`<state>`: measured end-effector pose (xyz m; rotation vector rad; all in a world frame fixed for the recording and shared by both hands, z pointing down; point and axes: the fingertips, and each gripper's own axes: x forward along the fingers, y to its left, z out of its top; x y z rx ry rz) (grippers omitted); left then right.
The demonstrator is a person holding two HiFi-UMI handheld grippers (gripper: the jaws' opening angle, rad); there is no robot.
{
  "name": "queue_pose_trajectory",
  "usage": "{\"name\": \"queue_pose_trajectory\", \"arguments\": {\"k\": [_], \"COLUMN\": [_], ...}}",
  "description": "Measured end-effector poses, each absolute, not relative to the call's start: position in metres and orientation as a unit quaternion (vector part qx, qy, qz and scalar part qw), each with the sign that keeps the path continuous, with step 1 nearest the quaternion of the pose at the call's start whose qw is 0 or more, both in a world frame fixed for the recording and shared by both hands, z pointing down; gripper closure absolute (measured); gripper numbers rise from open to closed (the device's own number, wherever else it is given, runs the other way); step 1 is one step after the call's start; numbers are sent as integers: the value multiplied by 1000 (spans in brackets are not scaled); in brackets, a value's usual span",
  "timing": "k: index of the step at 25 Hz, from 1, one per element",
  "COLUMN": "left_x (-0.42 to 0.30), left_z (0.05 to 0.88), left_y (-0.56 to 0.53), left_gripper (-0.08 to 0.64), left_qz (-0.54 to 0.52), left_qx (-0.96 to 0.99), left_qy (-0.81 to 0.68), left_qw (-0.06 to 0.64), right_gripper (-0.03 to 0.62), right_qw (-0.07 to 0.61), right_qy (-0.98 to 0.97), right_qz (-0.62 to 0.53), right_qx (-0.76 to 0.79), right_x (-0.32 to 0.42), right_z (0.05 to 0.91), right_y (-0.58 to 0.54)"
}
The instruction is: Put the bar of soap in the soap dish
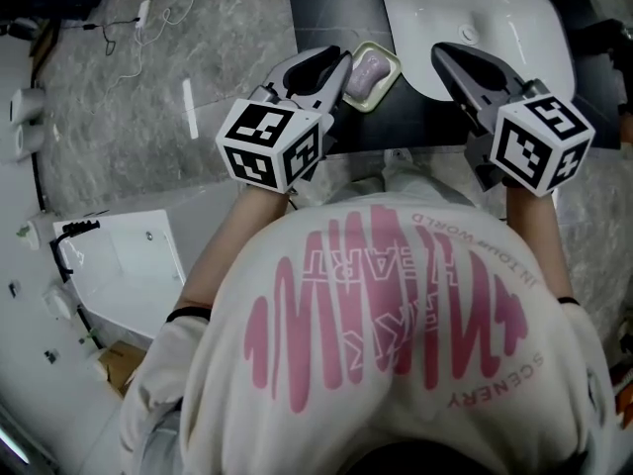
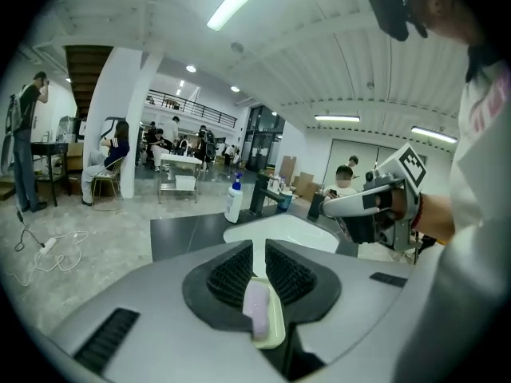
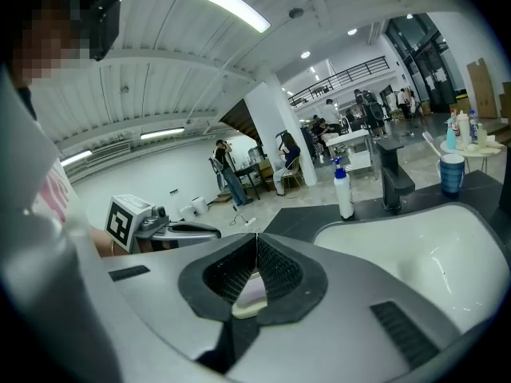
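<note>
Pale pink oblong bar of soap [image 1: 367, 70] lying in a pale green rectangular soap dish [image 1: 388, 59], both grippers above it and empty.
The dish sits on the black countertop [image 1: 326, 8] just left of the white basin [image 1: 475, 8]. The left gripper [image 1: 343, 64] is nearer, almost directly over the soap, which lies below and just ahead of its tips; the long axis runs roughly along the line this gripper points. Its jaws stand a narrow gap apart, nothing between them. The right gripper [image 1: 440, 52] hovers over the basin's edge, to the right of the dish, jaws closed together on nothing. By the look of it the soap is already placed.
</note>
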<state>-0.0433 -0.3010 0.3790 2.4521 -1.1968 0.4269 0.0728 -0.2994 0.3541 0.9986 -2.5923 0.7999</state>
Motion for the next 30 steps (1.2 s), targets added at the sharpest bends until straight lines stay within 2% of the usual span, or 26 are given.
{"name": "queue_pose_trajectory", "arguments": {"k": [2, 7, 10, 15, 30], "left_x": [-50, -65, -70, -83, -124], "left_z": [363, 328, 309, 300, 305], "left_y": [-291, -265, -248, -220, -171], "left_gripper": [546, 549, 549, 549, 549], "left_qz": [135, 68, 35, 35, 52], "left_qx": [873, 887, 904, 920, 921], "left_qy": [-430, -416, -396, -372, -365], "left_qw": [186, 187, 158, 119, 122], "right_gripper": [575, 575, 575, 575, 577], "right_qw": [125, 126, 123, 125, 136], "right_qy": [-892, -896, -901, -909, -892], "right_qz": [269, 256, 249, 227, 218], "right_qx": [342, 341, 334, 326, 371], "right_x": [68, 57, 46, 33, 17], "right_z": [346, 331, 324, 312, 318], "right_y": [-291, -277, -267, -246, -187]}}
